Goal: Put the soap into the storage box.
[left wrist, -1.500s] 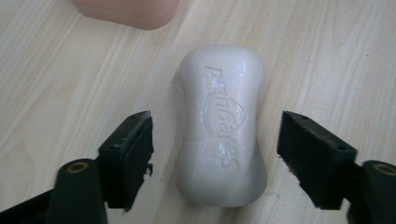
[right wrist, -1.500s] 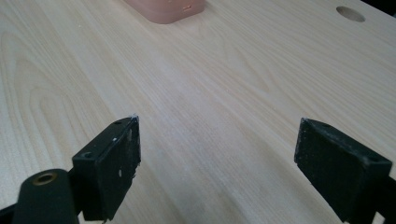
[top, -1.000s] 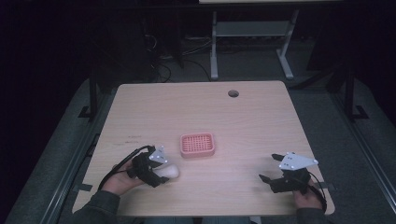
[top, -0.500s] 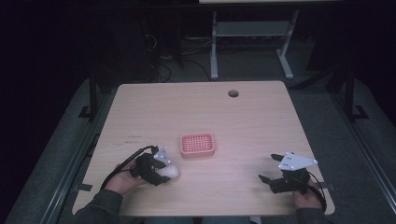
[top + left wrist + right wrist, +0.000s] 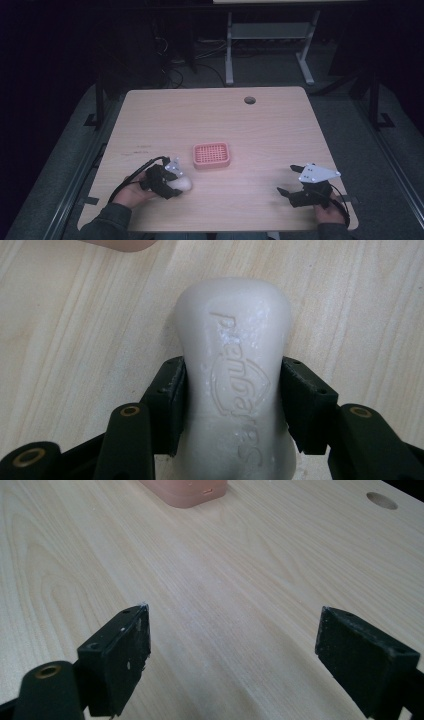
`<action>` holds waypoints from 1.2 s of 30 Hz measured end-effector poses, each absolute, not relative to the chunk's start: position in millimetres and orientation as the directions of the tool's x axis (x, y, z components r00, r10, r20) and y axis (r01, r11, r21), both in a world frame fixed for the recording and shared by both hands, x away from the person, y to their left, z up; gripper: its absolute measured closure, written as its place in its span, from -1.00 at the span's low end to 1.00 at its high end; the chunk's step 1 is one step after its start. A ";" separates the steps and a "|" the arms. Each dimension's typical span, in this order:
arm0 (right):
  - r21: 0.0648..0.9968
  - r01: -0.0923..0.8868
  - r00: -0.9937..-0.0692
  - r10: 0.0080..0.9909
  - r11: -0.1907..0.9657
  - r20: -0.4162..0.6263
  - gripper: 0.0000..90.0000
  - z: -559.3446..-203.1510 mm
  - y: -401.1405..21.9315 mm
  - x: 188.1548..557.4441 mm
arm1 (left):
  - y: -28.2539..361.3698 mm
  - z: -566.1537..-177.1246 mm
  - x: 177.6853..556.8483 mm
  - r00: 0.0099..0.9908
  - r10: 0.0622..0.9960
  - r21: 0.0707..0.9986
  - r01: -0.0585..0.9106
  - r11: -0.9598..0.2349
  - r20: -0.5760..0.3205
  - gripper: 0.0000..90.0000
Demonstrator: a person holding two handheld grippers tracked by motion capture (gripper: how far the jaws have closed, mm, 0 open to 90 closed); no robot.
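Observation:
A white bar of soap (image 5: 235, 340) with raised lettering lies on the wooden table (image 5: 260, 130), near its front left. My left gripper (image 5: 232, 385) has just been closing, and both pads now press on the bar's narrow waist. In the high view the soap (image 5: 182, 184) pokes out of the left gripper (image 5: 172, 187), below and left of a pink ribbed soap dish (image 5: 212, 154). My right gripper (image 5: 287, 180) rests at the front right with its jaws wide apart and nothing between them. In the right gripper view that gripper (image 5: 232, 645) looks over bare wood.
The pink dish (image 5: 185, 492) sits far ahead in the right gripper view. A round cable hole (image 5: 249, 100) lies near the table's back edge, also seen as the hole (image 5: 382, 500). A metal stand's legs (image 5: 229, 55) stand on the dark floor behind.
The left gripper's jaws have closed in on the white soap. Neither hand has shifted place, and the right gripper stays open.

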State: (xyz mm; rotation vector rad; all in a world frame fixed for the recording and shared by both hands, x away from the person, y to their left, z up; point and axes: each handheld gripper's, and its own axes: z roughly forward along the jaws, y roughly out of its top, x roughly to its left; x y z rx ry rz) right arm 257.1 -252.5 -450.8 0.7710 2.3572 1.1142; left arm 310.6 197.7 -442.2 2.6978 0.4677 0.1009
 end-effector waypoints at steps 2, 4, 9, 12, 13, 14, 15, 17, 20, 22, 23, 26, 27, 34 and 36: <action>0.795 0.301 -0.759 0.637 0.526 -0.135 -0.69 -450.8 -252.5 257.1 | 197.8 -442.3 311.2 0.941 0.339 0.398 0.311 -0.863 -0.001 0.06; 0.795 0.299 -0.759 0.636 0.528 -0.137 -0.69 -450.7 -252.5 257.1 | 197.6 -442.8 311.3 0.937 0.350 0.403 0.325 -0.856 -0.012 0.06; 0.797 0.300 -0.758 0.638 0.525 -0.135 -0.69 -450.6 -252.8 256.8 | 197.7 -442.5 311.7 0.935 0.354 0.403 0.331 -0.853 -0.019 0.08; 0.800 0.300 -0.756 0.641 0.520 -0.134 -0.69 -450.7 -253.4 256.6 | 197.7 -442.4 311.6 0.934 0.356 0.405 0.333 -0.852 -0.019 0.09; 0.798 0.298 -0.756 0.640 0.523 -0.137 -0.69 -450.6 -254.2 256.6 | 197.8 -442.4 311.4 0.934 0.356 0.406 0.332 -0.851 -0.017 0.09; 0.798 0.298 -0.756 0.640 0.523 -0.137 -0.69 -450.6 -254.2 256.6 | 197.8 -442.3 311.3 0.934 0.357 0.406 0.332 -0.851 -0.014 0.09; 0.800 0.301 -0.755 0.642 0.520 -0.133 -0.69 -450.5 -254.7 256.4 | 198.0 -442.2 311.1 0.934 0.358 0.410 0.331 -0.850 -0.011 0.09; 0.801 0.300 -0.754 0.643 0.518 -0.133 -0.69 -450.5 -254.9 256.4 | 198.1 -441.7 310.8 0.934 0.356 0.409 0.329 -0.851 -0.011 0.09; 0.802 0.298 -0.754 0.643 0.517 -0.134 -0.69 -450.4 -255.3 256.2 | 197.8 -439.9 309.7 0.934 0.358 0.407 0.329 -0.852 -0.007 0.09; 0.803 0.298 -0.755 0.642 0.517 -0.133 -0.69 -450.3 -255.3 256.1 | 197.4 -437.9 308.9 0.934 0.356 0.405 0.325 -0.854 0.001 0.09; 0.803 0.298 -0.754 0.643 0.516 -0.133 -0.69 -450.2 -255.2 256.0 | 197.1 -436.9 308.3 0.934 0.357 0.409 0.325 -0.852 0.001 0.09; 0.803 0.299 -0.753 0.644 0.515 -0.133 -0.70 -450.2 -255.1 256.3 | 196.0 -433.6 307.5 0.934 0.358 0.420 0.319 -0.850 0.013 0.09; 0.803 0.298 -0.754 0.643 0.516 -0.133 -0.69 -450.2 -255.1 256.2 | 195.3 -430.7 308.2 0.935 0.356 0.421 0.317 -0.850 0.014 0.09; 0.806 0.298 -0.755 0.643 0.512 -0.130 -0.69 -450.1 -254.9 256.0 | 190.0 -421.4 313.3 0.936 0.352 0.439 0.307 -0.845 0.023 0.09; 0.809 0.297 -0.753 0.646 0.507 -0.128 -0.70 -449.9 -255.7 255.8 | 188.5 -419.7 314.5 0.938 0.346 0.437 0.299 -0.848 0.030 0.09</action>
